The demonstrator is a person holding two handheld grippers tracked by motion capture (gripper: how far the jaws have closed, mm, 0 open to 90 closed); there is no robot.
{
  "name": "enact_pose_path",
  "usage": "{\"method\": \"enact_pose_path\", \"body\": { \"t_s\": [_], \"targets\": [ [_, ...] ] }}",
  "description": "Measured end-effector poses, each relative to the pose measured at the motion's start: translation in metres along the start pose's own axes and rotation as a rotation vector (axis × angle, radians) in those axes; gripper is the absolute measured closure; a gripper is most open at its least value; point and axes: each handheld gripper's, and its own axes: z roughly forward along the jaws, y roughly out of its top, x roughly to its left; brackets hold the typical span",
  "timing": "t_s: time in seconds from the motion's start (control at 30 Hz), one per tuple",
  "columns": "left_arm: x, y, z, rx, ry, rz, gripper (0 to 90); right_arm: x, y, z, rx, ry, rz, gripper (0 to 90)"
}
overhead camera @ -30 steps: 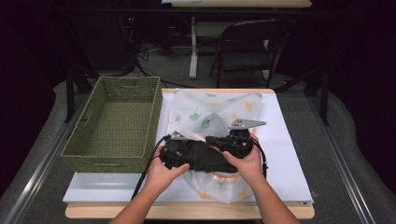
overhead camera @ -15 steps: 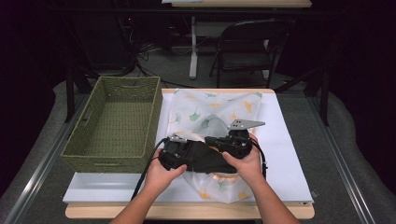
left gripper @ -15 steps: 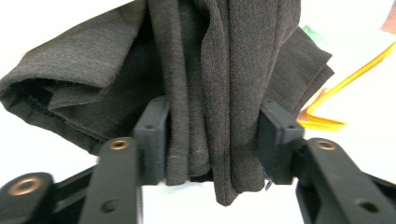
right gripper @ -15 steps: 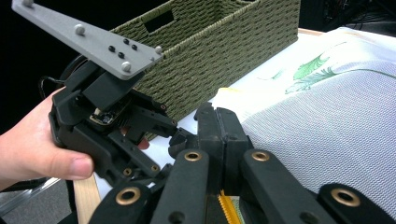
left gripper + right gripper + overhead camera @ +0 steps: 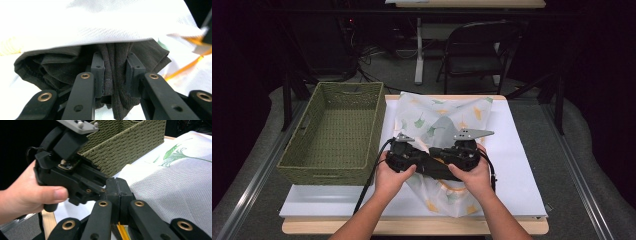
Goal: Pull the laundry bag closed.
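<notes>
The dark garment (image 5: 115,75) lies mid-bench under a white leaf-print mesh bag (image 5: 437,117). The left claw (image 5: 114,72), just closing, pinches its fabric. The right claw (image 5: 117,192) is fully closed beside it. A wicker basket (image 5: 334,150) stands left.

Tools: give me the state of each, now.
Left tool: jaws have just been closing, now pinching the dark cloth.
Right tool: shut, pads together; an orange edge just below them.

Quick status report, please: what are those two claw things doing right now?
Left gripper just closed on dark cloth. Right gripper shut, pinching the mesh bag. Basket beside, nothing blocking.
</notes>
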Motion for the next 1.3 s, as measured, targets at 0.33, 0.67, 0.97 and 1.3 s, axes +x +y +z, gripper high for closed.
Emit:
{"method": "enact_pose_path", "body": {
  "t_s": [0.33,0.67,0.97,1.3],
  "targets": [
    [0.004,0.005,0.018,-0.018,0.014,-0.021,69.9,-0.002,-0.001,0.000,-0.004,-0.007,0.005,90.0],
    [0.004,0.003,0.013,0.007,-0.009,-0.017,47.6,-0.009,-0.003,-0.001,0.000,-0.026,0.013,90.0],
    [-0.003,-0.003,-0.017,0.020,0.011,0.019,42.2,-0.013,-0.003,-0.004,-0.007,-0.037,0.023,90.0],
    [0.009,-0.033,-0.015,0.072,0.036,-0.010,43.5,-0.014,-0.003,-0.004,-0.009,-0.040,0.020,90.0]
  ]
}}
